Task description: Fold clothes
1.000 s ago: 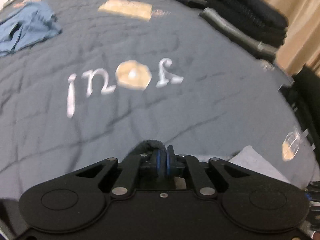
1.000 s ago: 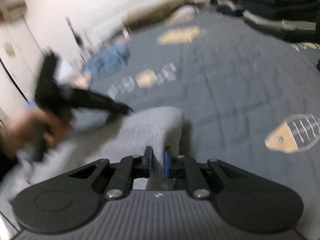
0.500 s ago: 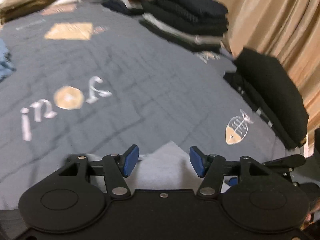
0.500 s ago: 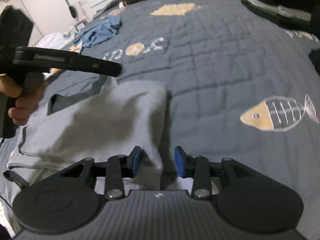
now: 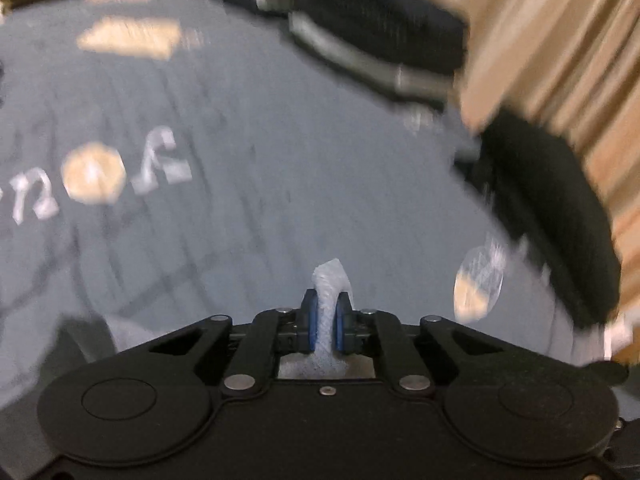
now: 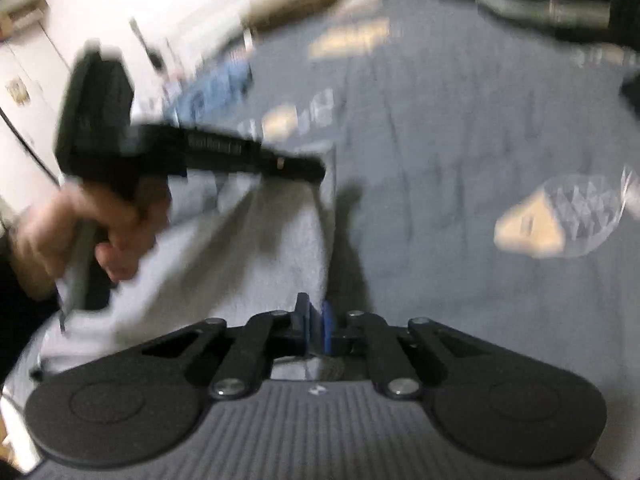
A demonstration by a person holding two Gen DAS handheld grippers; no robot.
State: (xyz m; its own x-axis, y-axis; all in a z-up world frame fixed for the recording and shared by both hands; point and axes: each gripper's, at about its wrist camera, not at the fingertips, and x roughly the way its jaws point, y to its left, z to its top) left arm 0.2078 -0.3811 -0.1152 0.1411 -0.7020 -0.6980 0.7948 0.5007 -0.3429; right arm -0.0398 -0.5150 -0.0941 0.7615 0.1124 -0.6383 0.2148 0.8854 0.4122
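From the left wrist view, the left gripper [image 5: 328, 320] was clamped on a bunched fold of the pale grey garment [image 5: 329, 280], which stuck up between the blue pads [image 5: 310, 320] and showed again below them. Ahead lay a grey bedspread [image 5: 280, 160] printed with pale letters and a tan shape. Stacks of folded dark clothes [image 5: 380, 40] sat at its far edge, a black garment [image 5: 552, 208] lay to the right, and a tan curtain [image 5: 560, 40] hung behind. The picture was blurred.

From the right wrist view, the right gripper [image 6: 316, 326] had its blue pads almost together at the garment's near edge [image 6: 256, 264]; blur hid whether cloth was pinched between them. The garment was spread on the bedspread, left of centre. A hand [image 6: 80, 232] held the left gripper above the cloth. A fish print [image 6: 560, 220] marked the bedspread to the right.
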